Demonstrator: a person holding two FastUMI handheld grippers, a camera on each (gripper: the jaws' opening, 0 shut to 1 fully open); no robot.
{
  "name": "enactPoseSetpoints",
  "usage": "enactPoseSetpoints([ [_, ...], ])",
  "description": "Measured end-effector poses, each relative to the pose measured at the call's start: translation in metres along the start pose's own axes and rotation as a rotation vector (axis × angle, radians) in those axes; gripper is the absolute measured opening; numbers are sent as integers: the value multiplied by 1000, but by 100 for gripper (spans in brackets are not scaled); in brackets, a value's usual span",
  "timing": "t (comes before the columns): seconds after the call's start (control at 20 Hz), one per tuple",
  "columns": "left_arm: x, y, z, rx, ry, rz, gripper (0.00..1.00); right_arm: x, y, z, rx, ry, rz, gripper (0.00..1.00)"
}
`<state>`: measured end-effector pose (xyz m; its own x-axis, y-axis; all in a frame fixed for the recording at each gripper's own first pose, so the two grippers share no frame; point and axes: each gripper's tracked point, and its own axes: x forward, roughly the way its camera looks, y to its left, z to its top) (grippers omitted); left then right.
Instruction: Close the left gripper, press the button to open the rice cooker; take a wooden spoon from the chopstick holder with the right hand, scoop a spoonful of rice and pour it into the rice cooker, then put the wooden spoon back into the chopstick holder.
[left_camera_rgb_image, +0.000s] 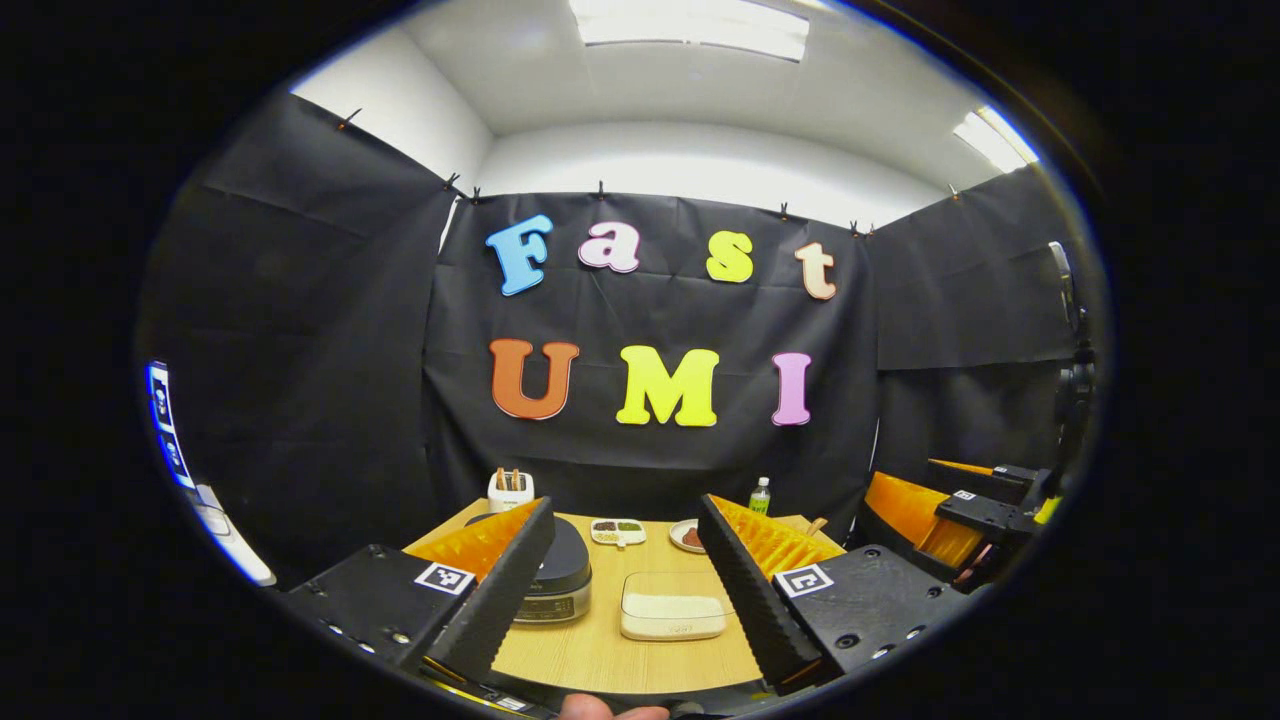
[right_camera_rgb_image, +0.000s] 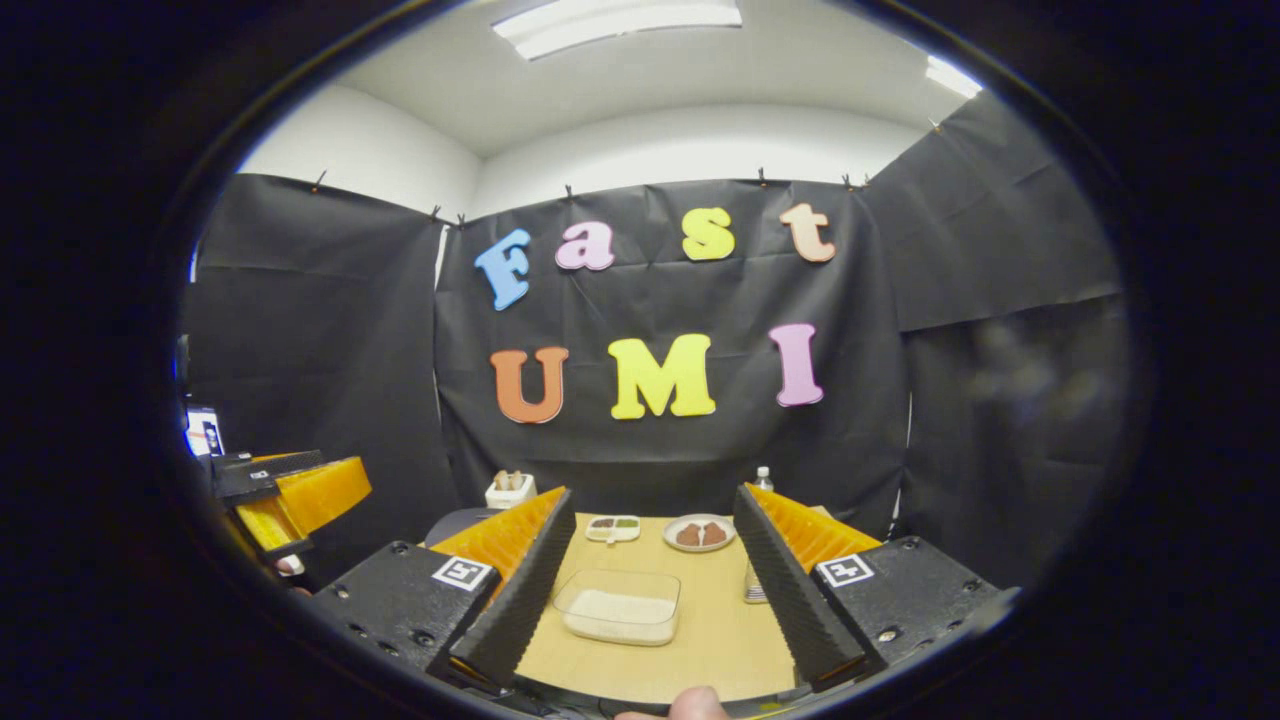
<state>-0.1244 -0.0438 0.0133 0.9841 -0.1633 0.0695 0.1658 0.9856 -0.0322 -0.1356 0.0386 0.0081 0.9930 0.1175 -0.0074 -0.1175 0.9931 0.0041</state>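
A dark rice cooker (left_camera_rgb_image: 556, 578) with its lid down stands at the table's left, partly behind my left gripper's near finger. At the back left a white chopstick holder (left_camera_rgb_image: 511, 490) holds wooden handles (left_camera_rgb_image: 507, 478). A clear box of white rice (left_camera_rgb_image: 672, 606) lies mid-table. My left gripper (left_camera_rgb_image: 628, 560) hangs open above the table's front, apart from everything. In the right gripper view my right gripper (right_camera_rgb_image: 655, 545) is open too, with the rice box (right_camera_rgb_image: 620, 607) between its fingers farther off, the chopstick holder (right_camera_rgb_image: 510, 489) behind, and the cooker (right_camera_rgb_image: 458, 524) mostly hidden.
At the back of the wooden table (left_camera_rgb_image: 600, 655) sit a small divided dish (left_camera_rgb_image: 618, 531), a plate of brown food (left_camera_rgb_image: 688, 537) and a green-capped bottle (left_camera_rgb_image: 760, 496). The other gripper (left_camera_rgb_image: 975, 515) is at far right; in the right gripper view the left one (right_camera_rgb_image: 285, 495) is at far left.
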Motion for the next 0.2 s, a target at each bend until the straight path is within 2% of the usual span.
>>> enactPoseSetpoints([
  [0.05,1,-2,0,7,-6,-3,94,1,0,1,3,-2,3,93],
  [0.1,3,-3,1,14,-7,-3,94,2,-1,0,5,-2,2,100],
  [0.2,2,-4,-2,14,1,0,94,2,-3,-3,6,9,2,100],
])
